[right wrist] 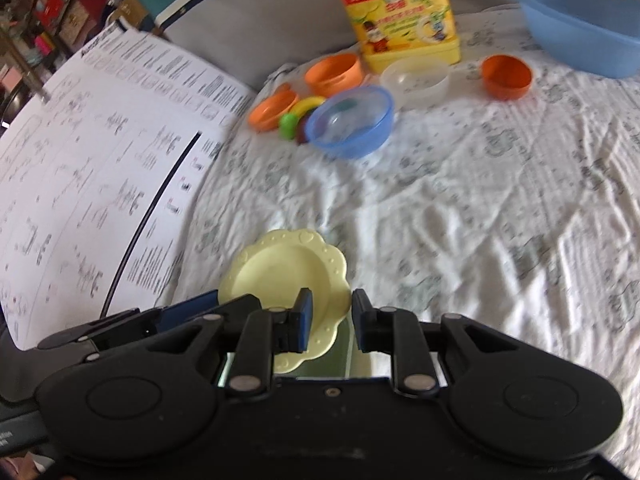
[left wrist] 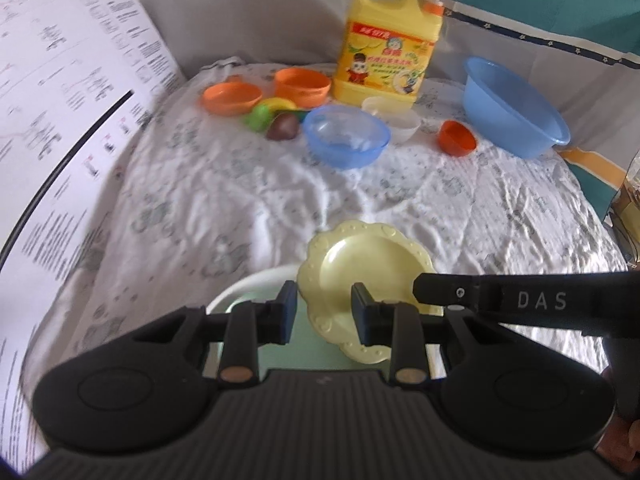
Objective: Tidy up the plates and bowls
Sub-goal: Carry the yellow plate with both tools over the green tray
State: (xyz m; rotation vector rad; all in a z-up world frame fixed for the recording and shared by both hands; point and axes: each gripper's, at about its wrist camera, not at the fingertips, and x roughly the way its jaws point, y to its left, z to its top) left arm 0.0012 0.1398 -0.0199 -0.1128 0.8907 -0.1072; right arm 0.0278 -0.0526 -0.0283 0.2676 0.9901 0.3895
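Note:
A pale yellow scalloped plate lies on the white quilt, its near edge over a white-rimmed green plate. My left gripper is open, its jaws astride the yellow plate's left rim. My right gripper is open around the same plate's right rim; it shows in the left wrist view as a black finger. Further back stand a blue bowl, a clear bowl, orange bowls, an orange dish and a small orange cup.
A yellow detergent jug stands at the back. A large blue basin sits at the back right. Toy fruit lies by the orange dishes. A big printed sheet rises along the left side.

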